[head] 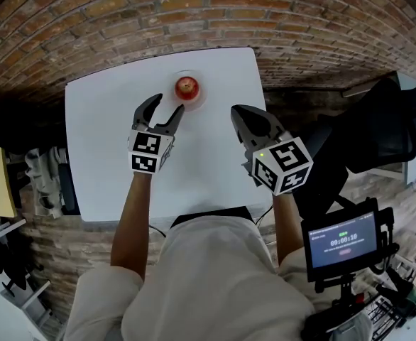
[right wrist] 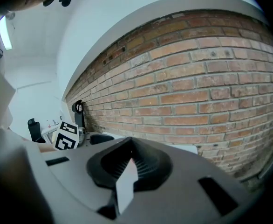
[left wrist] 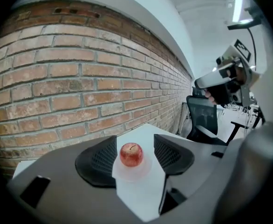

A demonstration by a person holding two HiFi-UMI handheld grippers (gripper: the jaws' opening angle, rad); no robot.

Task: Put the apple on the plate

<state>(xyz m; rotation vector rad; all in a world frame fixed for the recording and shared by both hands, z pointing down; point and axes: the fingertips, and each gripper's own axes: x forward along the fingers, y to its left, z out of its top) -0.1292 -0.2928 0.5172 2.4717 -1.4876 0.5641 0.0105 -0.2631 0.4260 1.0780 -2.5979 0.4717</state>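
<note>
The apple [head: 187,87] sat on what looked like a pale plate [head: 201,99] at the far edge of the table [head: 208,169], dead ahead of the nearer left gripper [head: 167,108], whose jaws stood apart and empty, while the right gripper [head: 241,114] was closed on nothing.

Apple [head: 187,86] on plate [head: 200,100] on table [head: 101,155]

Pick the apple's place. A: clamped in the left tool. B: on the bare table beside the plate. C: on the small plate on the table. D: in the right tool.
C: the apple sits on the plate, and the left tool stands open, short of it.
</note>
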